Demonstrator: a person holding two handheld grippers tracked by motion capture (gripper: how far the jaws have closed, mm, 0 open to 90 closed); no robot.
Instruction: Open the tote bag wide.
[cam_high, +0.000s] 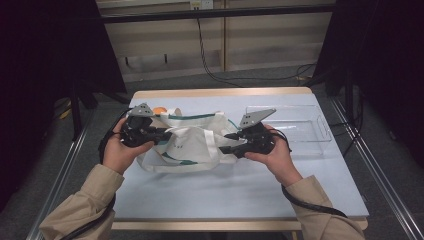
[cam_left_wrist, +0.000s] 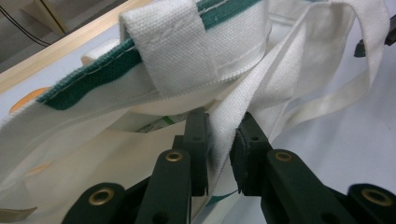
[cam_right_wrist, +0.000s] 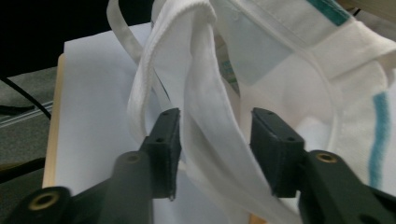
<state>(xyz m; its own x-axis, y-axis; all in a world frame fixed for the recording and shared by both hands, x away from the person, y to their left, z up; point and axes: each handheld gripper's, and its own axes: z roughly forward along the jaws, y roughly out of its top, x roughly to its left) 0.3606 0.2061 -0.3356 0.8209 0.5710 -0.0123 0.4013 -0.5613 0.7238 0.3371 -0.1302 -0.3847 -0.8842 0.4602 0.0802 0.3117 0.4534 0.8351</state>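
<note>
Nearest the lens in the left gripper view, the left gripper (cam_left_wrist: 219, 156) is clamping a white webbing handle (cam_left_wrist: 243, 112) of the canvas tote bag (cam_high: 192, 142); I am reading both pads as pressed flat on the strap. In the right gripper view, the right gripper (cam_right_wrist: 212, 154) is straddling the second handle (cam_right_wrist: 205, 116): the webbing is leaning against one jaw, the other jaw is standing apart from it, so this tool is not yet gripping. The bag is lying on the pale blue table (cam_high: 235, 190), centred between my two hands, with a clear plastic tray (cam_high: 295, 125) just beyond its right end and an orange object (cam_high: 159, 110) at its far left corner. To perform this step well, I am judging that the right jaws should be centred on the strap's flat face, not its edge, before closure, while the left grip is kept steady so the cloth is not dragged. Once both handles are secured, lifting them evenly should open the mouth without twisting. The bag's long axis is running left to right across the table, parallel to the near edge; its green-trimmed mouth (cam_left_wrist: 140, 60) is facing the far side and slightly upward, and the handles are draping toward me.
</note>
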